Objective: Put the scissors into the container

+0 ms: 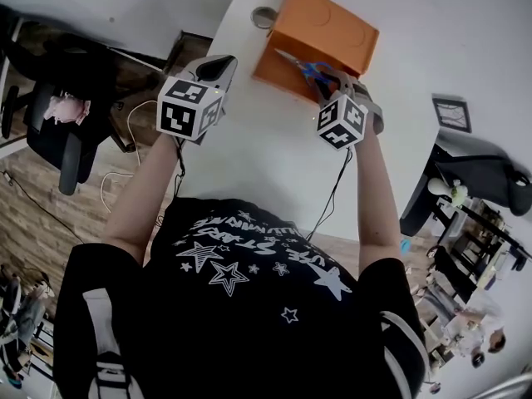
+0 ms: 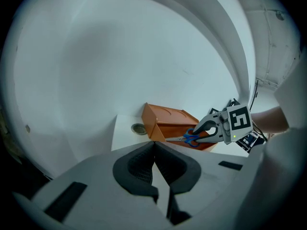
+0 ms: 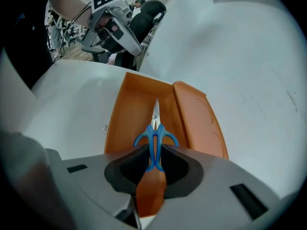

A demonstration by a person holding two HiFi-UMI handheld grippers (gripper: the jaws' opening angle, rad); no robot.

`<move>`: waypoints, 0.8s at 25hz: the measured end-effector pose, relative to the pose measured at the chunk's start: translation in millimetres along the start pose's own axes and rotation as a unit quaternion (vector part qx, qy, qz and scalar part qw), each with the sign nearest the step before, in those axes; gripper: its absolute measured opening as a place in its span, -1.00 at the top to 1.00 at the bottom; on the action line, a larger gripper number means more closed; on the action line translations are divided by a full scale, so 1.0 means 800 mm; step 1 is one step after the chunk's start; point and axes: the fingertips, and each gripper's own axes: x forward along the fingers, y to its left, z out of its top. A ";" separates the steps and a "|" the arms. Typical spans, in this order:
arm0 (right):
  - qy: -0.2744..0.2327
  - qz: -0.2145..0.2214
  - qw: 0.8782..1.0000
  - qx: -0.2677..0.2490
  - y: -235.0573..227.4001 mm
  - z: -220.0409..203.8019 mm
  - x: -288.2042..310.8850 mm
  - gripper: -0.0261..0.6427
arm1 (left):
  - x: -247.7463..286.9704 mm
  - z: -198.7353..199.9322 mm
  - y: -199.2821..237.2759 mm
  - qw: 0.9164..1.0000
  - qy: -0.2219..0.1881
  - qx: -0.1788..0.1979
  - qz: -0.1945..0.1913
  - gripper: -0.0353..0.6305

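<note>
Blue-handled scissors [image 3: 154, 137] are clamped by their handles in my right gripper [image 3: 154, 161], blades pointing forward over the open orange container [image 3: 139, 114]. From the head view the scissors [image 1: 304, 66] hang above the container [image 1: 320, 36] at the table's far side, with the right gripper [image 1: 332, 84] just behind them. The left gripper view shows the scissors [image 2: 186, 139] held in front of the container [image 2: 169, 121]. My left gripper [image 2: 154, 163] is shut with nothing in it and is raised over the table's left part [image 1: 218, 71].
A small round grey disc [image 1: 264, 16] lies on the white table [image 1: 249, 152] left of the container. The container's lid [image 3: 201, 121] stands open to the right. Office chairs [image 1: 62, 90] and cables are on the floor at the left; a dark chair [image 1: 486, 177] is at the right.
</note>
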 end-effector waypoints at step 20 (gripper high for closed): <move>0.004 0.030 0.999 -0.013 0.003 -0.014 0.027 0.63 | 0.009 -0.010 0.013 1.000 0.008 -0.015 0.012 0.84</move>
